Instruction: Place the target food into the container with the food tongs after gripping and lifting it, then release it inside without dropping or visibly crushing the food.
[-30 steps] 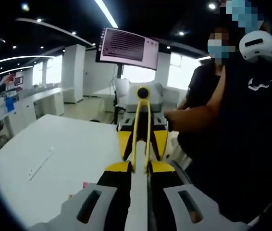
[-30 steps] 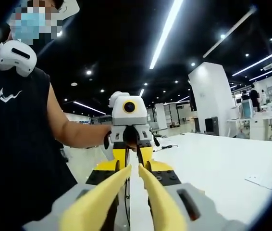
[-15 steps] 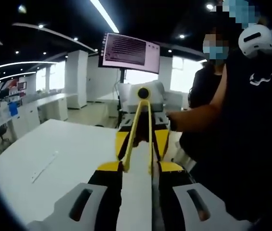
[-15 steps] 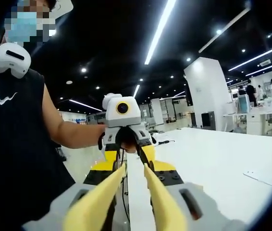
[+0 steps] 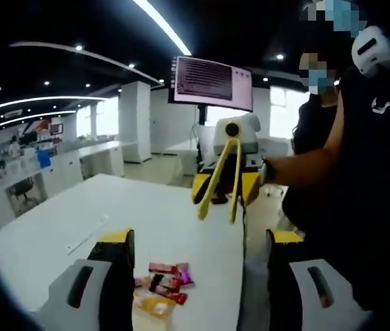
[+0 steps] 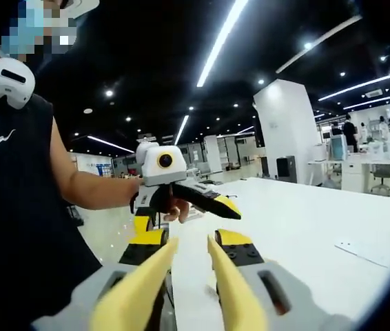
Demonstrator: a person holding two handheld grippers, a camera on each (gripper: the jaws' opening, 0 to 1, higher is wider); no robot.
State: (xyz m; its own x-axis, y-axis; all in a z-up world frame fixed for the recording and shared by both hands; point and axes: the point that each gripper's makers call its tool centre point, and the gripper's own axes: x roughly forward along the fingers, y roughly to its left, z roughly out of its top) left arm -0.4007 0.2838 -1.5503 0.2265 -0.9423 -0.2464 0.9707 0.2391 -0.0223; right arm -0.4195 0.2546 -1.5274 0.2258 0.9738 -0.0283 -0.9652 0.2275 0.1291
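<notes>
Gaping wide, left gripper (image 5: 195, 276) frames glossy crinkled snack packets (image 5: 162, 284); right gripper (image 6: 188, 289) pinches smooth yellow tongs (image 6: 181, 276).

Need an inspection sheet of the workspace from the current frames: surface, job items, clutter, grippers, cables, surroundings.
Surface: white table, mostly bare.
Job's things: snack packets, red, pink and yellow, lying in a small pile on the table; yellow food tongs with arms apart, nothing between the tips.
Clutter: flat white strip lying on the table.
Grippers: left gripper jaws wide open over the packets, holding nothing; right gripper holds the tongs in the air.
Cables: nothing seen.
Surroundings: person beside the table; monitor behind; open office with ceiling strip lights.
</notes>
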